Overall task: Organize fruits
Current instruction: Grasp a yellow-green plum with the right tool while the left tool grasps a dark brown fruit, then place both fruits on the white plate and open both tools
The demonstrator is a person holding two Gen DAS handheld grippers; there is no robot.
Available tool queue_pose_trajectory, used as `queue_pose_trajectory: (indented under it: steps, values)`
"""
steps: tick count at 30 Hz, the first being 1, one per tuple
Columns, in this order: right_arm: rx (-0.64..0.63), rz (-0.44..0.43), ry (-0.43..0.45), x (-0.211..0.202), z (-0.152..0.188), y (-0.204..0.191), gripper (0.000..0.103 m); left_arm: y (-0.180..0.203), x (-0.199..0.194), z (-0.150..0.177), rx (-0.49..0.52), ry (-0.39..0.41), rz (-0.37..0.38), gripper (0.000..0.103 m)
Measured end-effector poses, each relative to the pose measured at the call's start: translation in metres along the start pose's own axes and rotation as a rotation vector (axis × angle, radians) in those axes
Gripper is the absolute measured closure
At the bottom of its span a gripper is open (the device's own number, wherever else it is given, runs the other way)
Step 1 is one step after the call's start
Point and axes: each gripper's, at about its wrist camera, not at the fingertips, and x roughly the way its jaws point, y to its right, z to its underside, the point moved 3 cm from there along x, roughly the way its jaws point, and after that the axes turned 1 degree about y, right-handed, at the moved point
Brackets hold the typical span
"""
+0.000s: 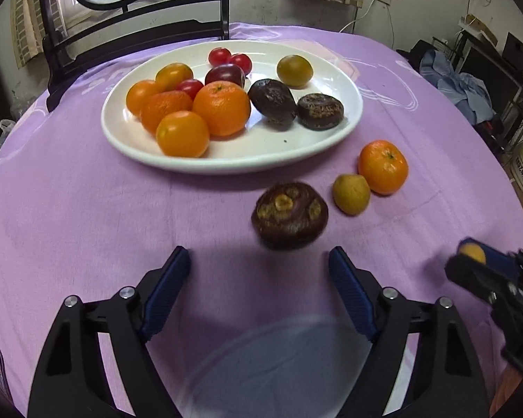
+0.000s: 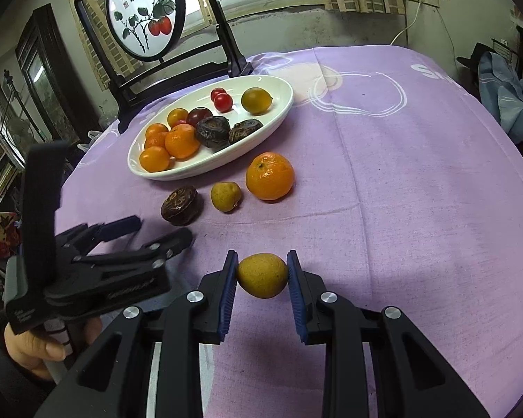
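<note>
A white oval plate (image 1: 348,118) (image 2: 279,118) on the purple cloth holds oranges, cherry tomatoes, a plum, a green-yellow fruit and two dark brown fruits. On the cloth near it lie a dark brown fruit (image 1: 289,215) (image 2: 181,205), a small yellow fruit (image 1: 351,194) (image 2: 225,196) and an orange (image 1: 383,166) (image 2: 269,175). My left gripper (image 1: 259,271) (image 2: 164,230) is open and empty, just short of the brown fruit. My right gripper (image 2: 261,275) (image 1: 474,254) is shut on a second small yellow fruit (image 2: 261,275) above the cloth.
A dark wooden stand with a round painted screen (image 2: 144,10) stands behind the plate at the table's far left edge. The cloth-covered table (image 2: 401,174) stretches to the right. Clothes and shelves (image 1: 470,83) lie beyond the right edge.
</note>
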Motion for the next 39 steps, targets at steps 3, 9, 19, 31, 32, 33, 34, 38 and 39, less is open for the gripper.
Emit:
queue_pose_trajectory:
  steps: [3, 9, 19, 31, 32, 33, 34, 38, 39]
  values:
    - [-0.012, -0.008, 0.0, -0.002, 0.001, -0.003, 0.074, 0.008, 0.007, -0.013, 0.021, 0.003, -0.018, 0.039]
    - [-0.005, -0.009, 0.0, 0.0, 0.001, -0.001, 0.074, 0.008, 0.002, -0.015, 0.011, 0.008, 0.001, 0.061]
    - [-0.035, -0.032, 0.051, -0.007, 0.0, -0.009, 0.074, 0.007, -0.051, 0.015, 0.052, 0.058, 0.044, 0.061]
    - [-0.064, -0.024, 0.156, -0.024, -0.061, -0.024, 0.074, -0.021, -0.102, -0.036, 0.061, 0.177, 0.048, 0.061]
    - [-0.074, -0.032, 0.157, -0.02, -0.07, -0.028, 0.074, -0.024, -0.098, -0.047, 0.054, 0.181, 0.053, 0.061]
    - [-0.079, -0.035, 0.158, -0.015, -0.079, -0.032, 0.074, -0.025, -0.094, -0.054, 0.043, 0.177, 0.049, 0.062]
    - [-0.088, -0.037, 0.157, -0.007, -0.088, -0.037, 0.074, -0.028, -0.087, -0.063, 0.031, 0.17, 0.044, 0.061]
    - [-0.124, -0.045, 0.106, 0.031, -0.111, -0.05, 0.074, -0.045, -0.045, -0.09, -0.004, 0.13, -0.042, 0.061]
    - [-0.114, -0.043, 0.093, 0.04, -0.115, -0.05, 0.074, -0.049, -0.037, -0.093, -0.022, 0.11, -0.022, 0.061]
